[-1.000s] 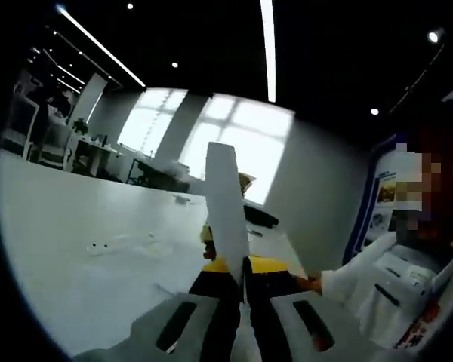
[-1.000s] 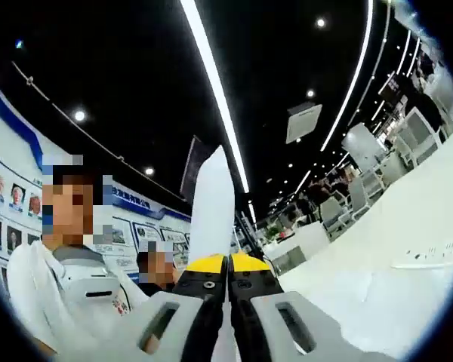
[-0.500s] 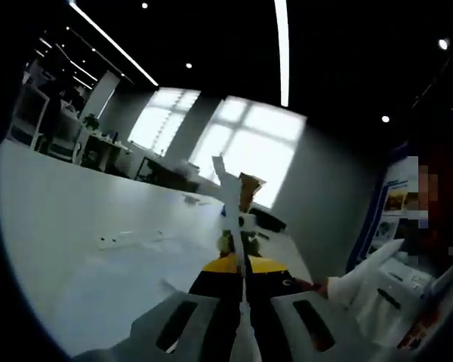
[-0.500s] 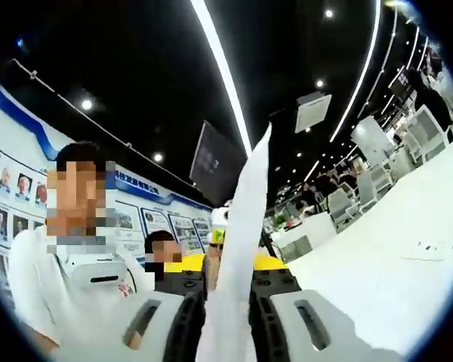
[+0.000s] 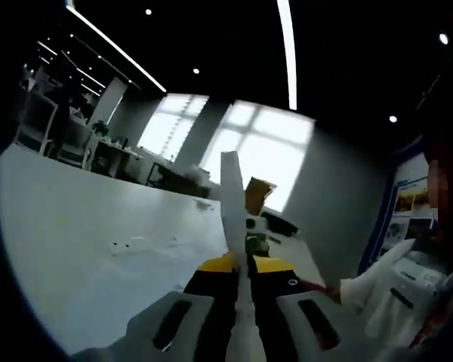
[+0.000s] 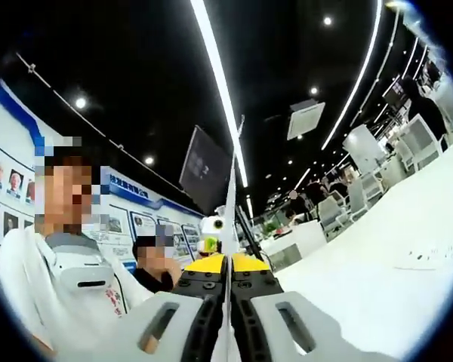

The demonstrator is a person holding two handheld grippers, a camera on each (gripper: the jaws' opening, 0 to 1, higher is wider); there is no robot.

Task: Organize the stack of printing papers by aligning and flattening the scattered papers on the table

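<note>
The left tongs, black with yellow tips on pale grey moulded bodies, are clamped together on the papers, a thin white sheet or sheaf seen nearly edge-on, stiff and flat, rising straight up from between the jaws with a squared top. Beyond the papers in the left gripper view the other tongs show as a small yellow and white shape just past the sheet's far edge. The table is a broad, smooth white surface stretching away to the left of the papers, with a few small dark specks and faint marks on it that are too small to make out. To the right of the papers a person's white sleeve reaches in. Behind the papers stand large bright windows and a grey wall. The right tongs, of the same make, are closed on the papers, here a razor-thin white line standing up from the jaws. Left of the papers in the right gripper view are two people and a blue-and-white display wall with printed text too small to read; right of the papers lies the white table, with chairs beyond, under long ceiling light strips
</note>
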